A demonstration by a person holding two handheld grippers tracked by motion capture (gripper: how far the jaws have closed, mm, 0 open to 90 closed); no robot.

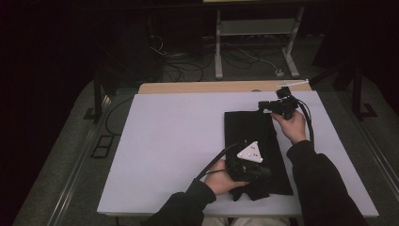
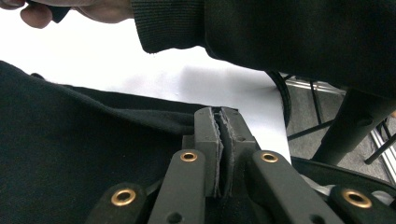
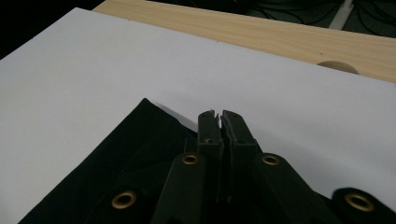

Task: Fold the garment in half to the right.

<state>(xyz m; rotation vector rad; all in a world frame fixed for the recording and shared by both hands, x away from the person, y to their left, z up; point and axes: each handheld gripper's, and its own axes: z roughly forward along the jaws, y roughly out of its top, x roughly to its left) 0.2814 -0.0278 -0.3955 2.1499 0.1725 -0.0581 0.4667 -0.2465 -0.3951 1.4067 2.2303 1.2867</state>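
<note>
Black cloth [image 1: 254, 141] right of centre, likely soft and light, best pinched at edges, clamped by left gripper [image 1: 251, 170] below, right gripper [image 1: 276, 107] above.

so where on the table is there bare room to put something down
The widest bare patch is the white table surface left of the black cloth, out to the left edge. A narrower strip runs along the far edge beside the wooden border. The right side is crowded: cloth, left hand-held gripper, right hand-held gripper, both forearms.
</note>
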